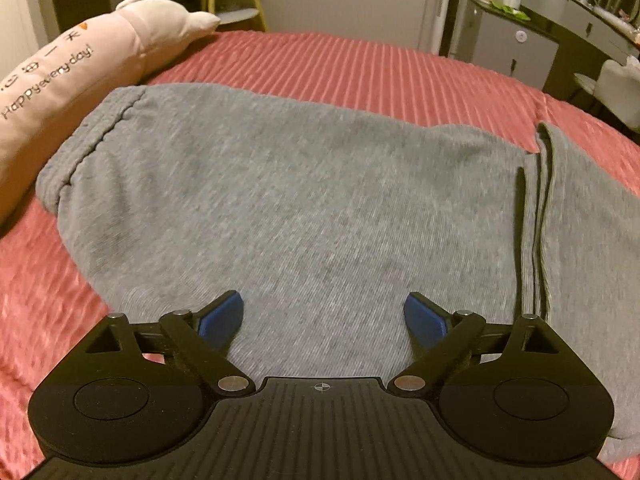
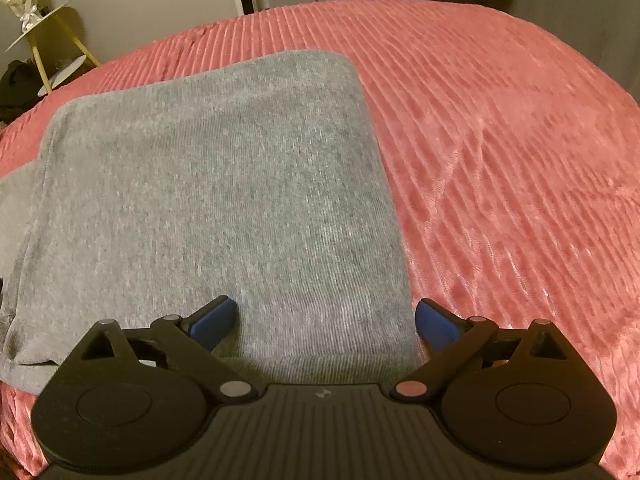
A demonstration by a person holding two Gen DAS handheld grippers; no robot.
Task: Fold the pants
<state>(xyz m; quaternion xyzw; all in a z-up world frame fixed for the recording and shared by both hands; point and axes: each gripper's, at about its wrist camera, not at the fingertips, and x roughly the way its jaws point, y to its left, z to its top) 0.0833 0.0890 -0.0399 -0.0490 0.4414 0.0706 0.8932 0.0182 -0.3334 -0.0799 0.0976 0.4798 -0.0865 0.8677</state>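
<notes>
The grey pants [image 1: 304, 200] lie folded on the red bedspread [image 1: 360, 64], filling the centre of both frames. The left gripper [image 1: 323, 318] and right gripper [image 2: 326, 322] stand wide apart, holding nothing. Judgement: a fold is just laid; the next move requires gripping an edge for another fold.

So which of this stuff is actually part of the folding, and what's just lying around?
Part of the job:
- grey pants
- left gripper, open
- right gripper, open
- pink bedspread they lie on

Just lying about:
- pink plush pillow
- yellow side table
- dresser
</notes>
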